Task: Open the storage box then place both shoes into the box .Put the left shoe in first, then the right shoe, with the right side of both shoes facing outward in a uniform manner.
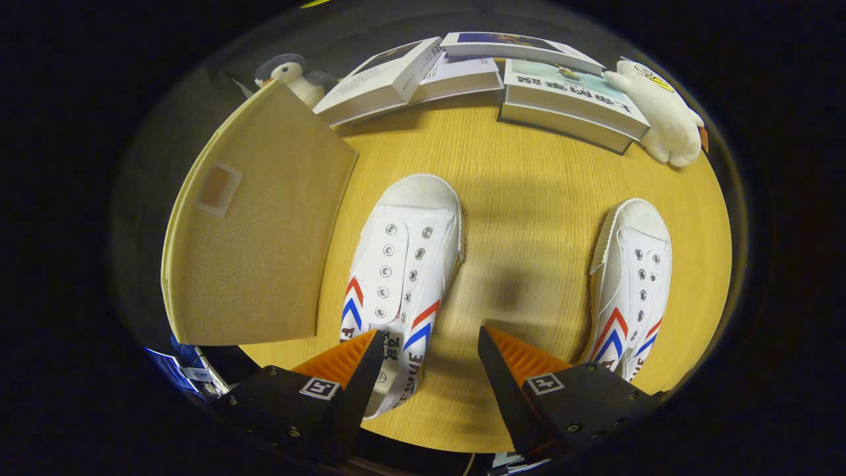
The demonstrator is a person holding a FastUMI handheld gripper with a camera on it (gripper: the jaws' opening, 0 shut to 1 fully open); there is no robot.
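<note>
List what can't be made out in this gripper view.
- Storage box: only its closed top shows; the inside is hidden.
- Shoe by the box: heel covered by one finger.
- Other shoe: heel behind the second finger.
- Gripper: open, holding nothing.
- Penguin toy: partly behind the box.

I see two shoes on table (515, 198): one shoe (403, 264) just ahead of gripper (429, 344) fingers, which stand apart; other shoe (631, 284) well right. Storage box (258, 231) left. Books (476, 73) behind, penguin toy (291, 76) and plush toy (664, 116) flanking.
</note>
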